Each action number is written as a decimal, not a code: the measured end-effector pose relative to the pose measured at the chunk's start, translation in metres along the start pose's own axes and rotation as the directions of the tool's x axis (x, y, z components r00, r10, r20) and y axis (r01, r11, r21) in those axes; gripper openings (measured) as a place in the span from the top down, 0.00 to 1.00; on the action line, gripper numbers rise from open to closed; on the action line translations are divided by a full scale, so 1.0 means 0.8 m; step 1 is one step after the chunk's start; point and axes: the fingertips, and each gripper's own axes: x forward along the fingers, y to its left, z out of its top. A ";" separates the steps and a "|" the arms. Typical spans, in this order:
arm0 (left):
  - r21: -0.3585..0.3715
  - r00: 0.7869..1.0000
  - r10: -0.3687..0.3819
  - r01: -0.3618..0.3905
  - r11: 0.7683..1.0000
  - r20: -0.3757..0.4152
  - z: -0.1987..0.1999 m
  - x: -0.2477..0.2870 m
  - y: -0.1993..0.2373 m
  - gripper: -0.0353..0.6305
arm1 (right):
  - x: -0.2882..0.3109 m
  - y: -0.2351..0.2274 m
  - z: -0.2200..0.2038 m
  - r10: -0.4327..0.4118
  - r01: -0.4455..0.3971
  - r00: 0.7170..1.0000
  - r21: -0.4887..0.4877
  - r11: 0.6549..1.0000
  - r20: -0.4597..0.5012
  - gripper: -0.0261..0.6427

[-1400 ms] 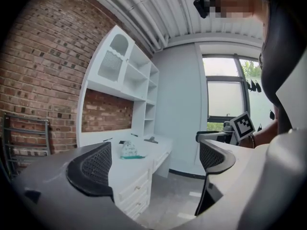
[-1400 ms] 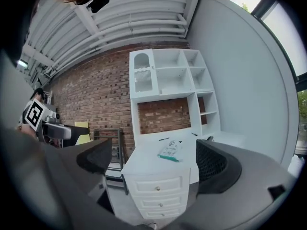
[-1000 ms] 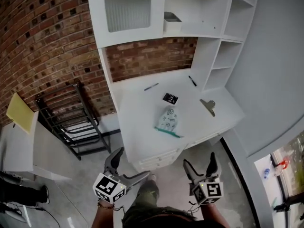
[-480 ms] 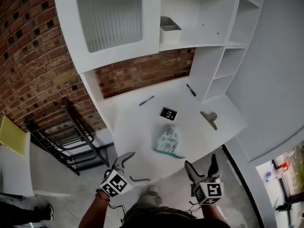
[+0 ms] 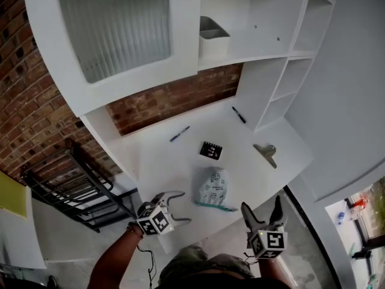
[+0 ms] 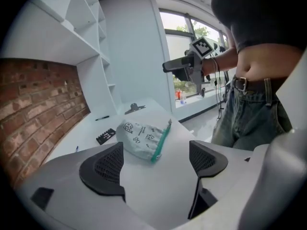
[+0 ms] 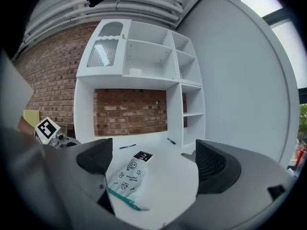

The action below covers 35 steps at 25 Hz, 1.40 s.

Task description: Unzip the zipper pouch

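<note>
Brickwork backs the white desk, and a white shelf unit with a ribbed glass door rises over it. The zipper pouch (pale, printed, teal zip along its near edge) lies flat on the desk, just ahead of the left gripper and ahead and to the left of the right gripper. The left jaws are closing on nothing; the right jaws stand wide and empty. Beyond the pouch lie a black card, a blue pen and a metal clip
</note>
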 end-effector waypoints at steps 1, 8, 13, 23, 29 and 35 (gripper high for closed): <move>0.013 0.999 -0.030 0.030 0.999 -0.012 -0.006 0.011 0.004 0.31 | 0.001 -0.001 -0.001 -0.010 0.010 1.000 0.001 1.000 0.000 0.16; 0.027 0.960 -0.280 0.280 0.960 -0.012 -0.029 0.072 0.008 0.43 | -0.005 -0.007 -0.006 -0.056 0.056 0.998 0.025 0.998 -0.015 0.16; 0.072 0.928 -0.353 0.363 0.929 -0.120 -0.053 0.100 0.013 0.50 | -0.007 -0.024 -0.020 -0.097 0.098 0.994 0.026 0.995 -0.042 0.16; 0.105 0.857 -0.445 0.483 0.869 -0.259 -0.076 0.133 0.014 0.58 | 0.030 -0.042 -0.011 -0.072 0.072 0.997 0.010 0.997 -0.034 0.16; 0.017 0.900 -0.404 0.412 0.911 -0.166 -0.073 0.146 0.024 0.82 | 0.046 -0.057 -0.013 -0.069 0.070 0.997 0.021 0.997 -0.039 0.16; -0.133 0.922 -0.369 0.353 0.926 -0.115 -0.060 0.145 0.028 0.86 | 0.049 -0.059 -0.015 -0.050 0.051 0.998 0.028 0.998 -0.040 0.16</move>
